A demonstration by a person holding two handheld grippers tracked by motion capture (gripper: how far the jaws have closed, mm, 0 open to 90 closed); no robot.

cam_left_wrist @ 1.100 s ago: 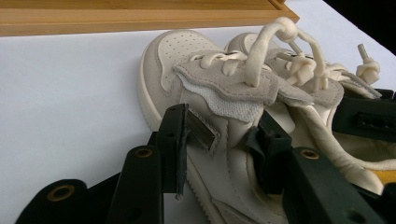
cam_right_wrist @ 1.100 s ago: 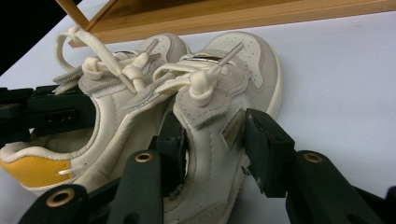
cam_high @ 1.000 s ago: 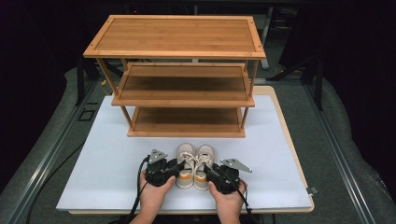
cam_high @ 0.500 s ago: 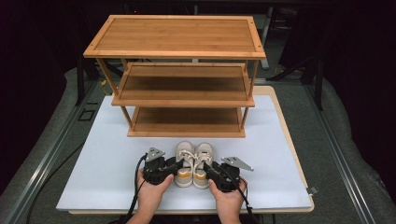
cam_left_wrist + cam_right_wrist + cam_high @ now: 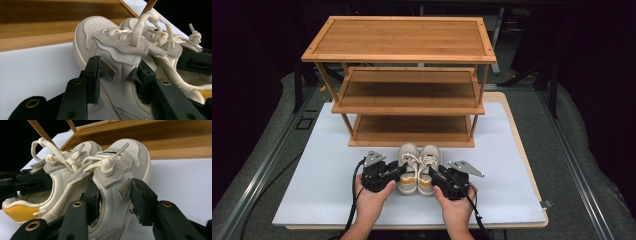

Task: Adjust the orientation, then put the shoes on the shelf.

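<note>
Rack [image 5: 404,107] shelves bare; left tool [image 5: 398,171] clamps left shoe [image 5: 408,162], right tool [image 5: 433,173] right shoe [image 5: 429,161].

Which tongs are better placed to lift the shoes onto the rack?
Neither alone: it looks like a two-handed lift. The left tongs clamp the left shoe's side wall, the right tongs clamp the right shoe's. Both shoes point at the rack's bottom shelf, just ahead.
</note>
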